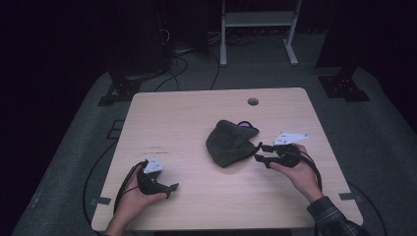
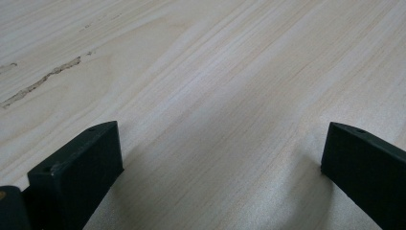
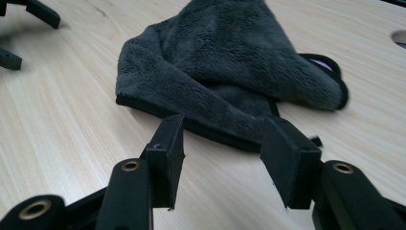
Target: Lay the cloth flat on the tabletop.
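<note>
A crumpled dark grey fleece cloth (image 1: 230, 142) lies in the middle of the wooden table (image 1: 196, 113). A black-rimmed pale purple item (image 1: 244, 126) peeks out from under its far side. My right gripper (image 1: 258, 152) sits just right of the cloth and points at it. In the right gripper view its jaws stand partly apart with nothing between the pads, and the cloth's (image 3: 225, 72) near hem lies just beyond the right gripper (image 3: 225, 127). My left gripper (image 1: 171, 189) rests near the front left. The left gripper (image 2: 222, 134) is open over bare wood.
A round cable hole (image 1: 253, 102) is at the table's far edge, right of centre. Faint scuff marks (image 2: 43, 79) run across the wood near the left gripper. Beyond the table are a white stand (image 1: 258, 29), cables and dark floor mats.
</note>
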`<state>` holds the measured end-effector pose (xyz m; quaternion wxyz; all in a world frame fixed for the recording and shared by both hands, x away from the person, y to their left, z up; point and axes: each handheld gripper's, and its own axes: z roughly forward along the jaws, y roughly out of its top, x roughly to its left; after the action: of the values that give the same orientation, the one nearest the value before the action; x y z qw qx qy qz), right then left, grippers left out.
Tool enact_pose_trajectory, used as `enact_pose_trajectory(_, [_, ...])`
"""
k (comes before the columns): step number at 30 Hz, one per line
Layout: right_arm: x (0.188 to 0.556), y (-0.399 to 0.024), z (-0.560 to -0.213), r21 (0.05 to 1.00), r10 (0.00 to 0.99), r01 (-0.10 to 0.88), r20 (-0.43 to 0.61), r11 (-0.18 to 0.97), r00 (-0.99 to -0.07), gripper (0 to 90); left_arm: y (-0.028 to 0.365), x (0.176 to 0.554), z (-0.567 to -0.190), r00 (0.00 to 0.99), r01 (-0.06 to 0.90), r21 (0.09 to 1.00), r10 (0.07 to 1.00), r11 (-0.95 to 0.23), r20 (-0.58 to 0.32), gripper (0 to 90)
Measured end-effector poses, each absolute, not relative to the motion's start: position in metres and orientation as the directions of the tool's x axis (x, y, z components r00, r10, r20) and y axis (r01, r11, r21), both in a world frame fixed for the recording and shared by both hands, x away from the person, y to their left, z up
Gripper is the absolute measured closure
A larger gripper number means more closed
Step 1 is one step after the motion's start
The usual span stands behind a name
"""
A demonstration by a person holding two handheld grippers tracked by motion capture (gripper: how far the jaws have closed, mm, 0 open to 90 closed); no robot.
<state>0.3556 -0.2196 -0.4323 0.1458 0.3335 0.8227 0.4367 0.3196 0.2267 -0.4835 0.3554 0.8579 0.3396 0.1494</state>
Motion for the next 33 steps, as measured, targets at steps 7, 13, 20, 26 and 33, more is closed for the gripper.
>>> enact_pose_trajectory(7, [0.365, -0.195, -0.433, 0.817, 0.64, 0.399, 0.048, 0.417, -0.767, 44.6, 0.227, 0.32, -0.484, 0.724, 0.475, 0.713, 0.689, -0.515, 0.015, 0.0])
enact_pose_trajectory(13, [0.373, -0.176, -0.443, 0.81, 0.611, 0.386, 0.044, 0.442, -0.79, 39.2, 0.227, 0.32, -0.484, 0.725, 0.475, 0.713, 0.689, -0.515, 0.015, 0.0])
enact_pose_trajectory(20, [0.381, -0.163, -0.454, 0.785, 0.597, 0.389, 0.031, 0.481, -0.801, 37.1, 0.227, 0.32, -0.484, 0.724, 0.475, 0.713, 0.689, -0.515, 0.015, 0.0])
enact_pose_trajectory(26, [0.39, -0.156, -0.457, 0.752, 0.591, 0.403, 0.022, 0.522, -0.806, 64.2, 0.227, 0.32, -0.484, 0.724, 0.475, 0.713, 0.689, -0.515, 0.015, 0.0])
enact_pose_trajectory(33, [0.386, -0.16, -0.447, 0.773, 0.578, 0.412, 0.074, 0.481, -0.813, 85.1, 0.227, 0.32, -0.484, 0.725, 0.475, 0.713, 0.689, -0.515, 0.015, 0.0])
